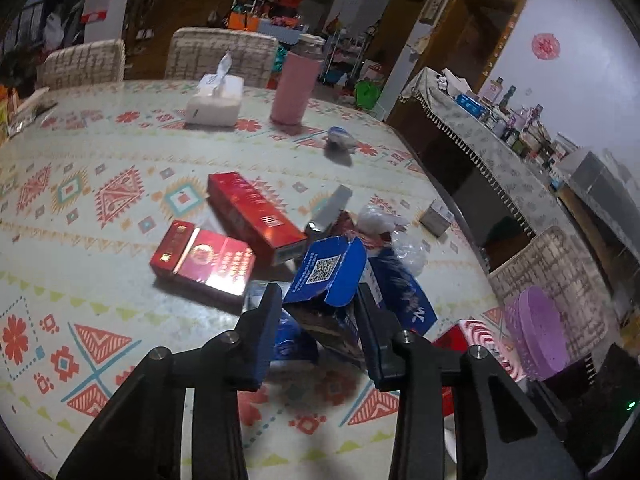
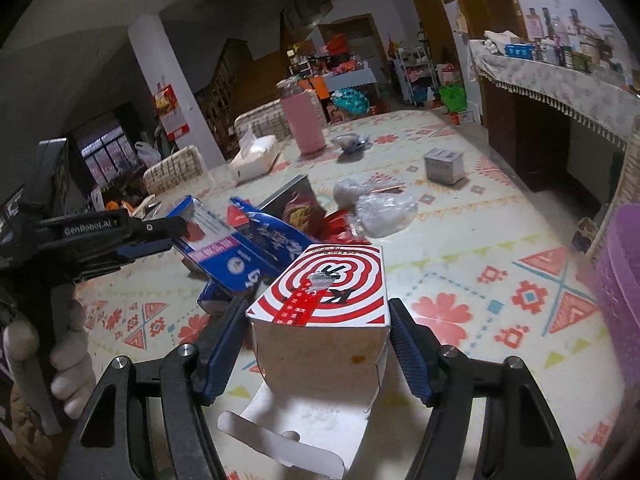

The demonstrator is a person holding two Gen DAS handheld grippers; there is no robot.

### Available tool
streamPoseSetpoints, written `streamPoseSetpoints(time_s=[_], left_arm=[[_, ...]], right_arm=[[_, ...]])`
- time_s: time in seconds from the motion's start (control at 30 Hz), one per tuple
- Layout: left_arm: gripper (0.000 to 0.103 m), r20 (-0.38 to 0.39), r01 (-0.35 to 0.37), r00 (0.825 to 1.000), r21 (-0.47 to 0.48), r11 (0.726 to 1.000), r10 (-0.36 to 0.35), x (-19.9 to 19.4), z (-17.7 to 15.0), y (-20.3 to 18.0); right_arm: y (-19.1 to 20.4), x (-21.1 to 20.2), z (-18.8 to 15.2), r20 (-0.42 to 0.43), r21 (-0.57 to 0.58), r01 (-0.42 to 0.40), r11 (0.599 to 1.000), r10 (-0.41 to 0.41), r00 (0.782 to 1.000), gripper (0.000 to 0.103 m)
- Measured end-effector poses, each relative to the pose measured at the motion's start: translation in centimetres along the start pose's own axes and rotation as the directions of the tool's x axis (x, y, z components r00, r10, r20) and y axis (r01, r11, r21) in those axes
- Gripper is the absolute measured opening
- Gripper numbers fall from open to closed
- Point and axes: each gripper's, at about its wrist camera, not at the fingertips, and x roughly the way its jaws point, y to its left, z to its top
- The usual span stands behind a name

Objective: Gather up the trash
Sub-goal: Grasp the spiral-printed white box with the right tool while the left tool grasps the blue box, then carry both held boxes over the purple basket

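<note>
I'm working in a lived-in home's dining room: beneath my grippers a patterned tablecloth (image 1: 120, 184), ahead a tissue pack (image 1: 215, 100) and covered chairs (image 1: 222, 54), off right a fringed sideboard (image 1: 472, 128) crowded with bottles.

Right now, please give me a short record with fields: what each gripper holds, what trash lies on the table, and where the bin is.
left gripper: jaws shut on blue cardboard box with QR code
right gripper: jaws shut on red-and-white spiral-printed paper box
trash on patterned table: two red cigarette packs, crumpled clear plastic wrap, small grey carton
purple plastic basket: beside table's edge
</note>
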Motion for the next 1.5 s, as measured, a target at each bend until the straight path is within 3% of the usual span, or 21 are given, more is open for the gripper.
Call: streamPoseSetpoints(time_s=[0.17,0.3,0.6,0.8,0.97,1.23,1.37,1.5], left_arm=[[0.036,-0.002,-0.065,0.998,0.062,0.996,0.065,1.4,-0.5,-1.9],[0.034,-0.008,-0.065,0.998,0.07,0.995,0.066,1.3,-0.7,-2.5],[0.03,0.049,0.026,0.998,0.126,0.992,-0.033,-2.0,0.0,-6.9],[0.03,0.064,0.094,0.992,0.214,0.972,-0.11,-3.4,0.7,-12.0],[0.03,0.029,0.166,0.983,0.28,0.945,-0.181,-2.4,1.4,-17.0],[0.03,-0.094,0.312,0.949,0.387,0.868,-0.3,2.0,1.3,-28.5],[0.03,-0.14,0.354,0.935,0.425,0.833,-0.326,4.3,0.7,-33.7],[0.031,-0.18,0.381,0.924,0.455,0.805,-0.336,7.1,-0.2,-37.8]], right_arm=[[-1.8,-1.3,-0.3,0.015,0.041,0.01,0.999,-0.011,1.0,0.075],[-3.2,-2.6,-0.5,0.031,0.063,0.013,0.998,-0.015,0.999,0.075],[-7.4,-5.9,-0.5,0.085,0.139,0.025,0.99,-0.037,0.996,0.074],[-11.1,-8.9,0.1,0.136,0.194,0.044,0.98,-0.071,0.988,0.074],[-15.3,-12.1,1.0,0.182,0.25,0.088,0.964,-0.136,0.974,0.075],[-23.3,-16.5,1.5,0.203,0.352,0.224,0.909,-0.308,0.929,0.075],[-26.6,-17.3,1.6,0.19,0.39,0.268,0.881,-0.362,0.913,0.075],[-29.1,-16.9,1.7,0.162,0.41,0.287,0.866,-0.378,0.911,0.078]])
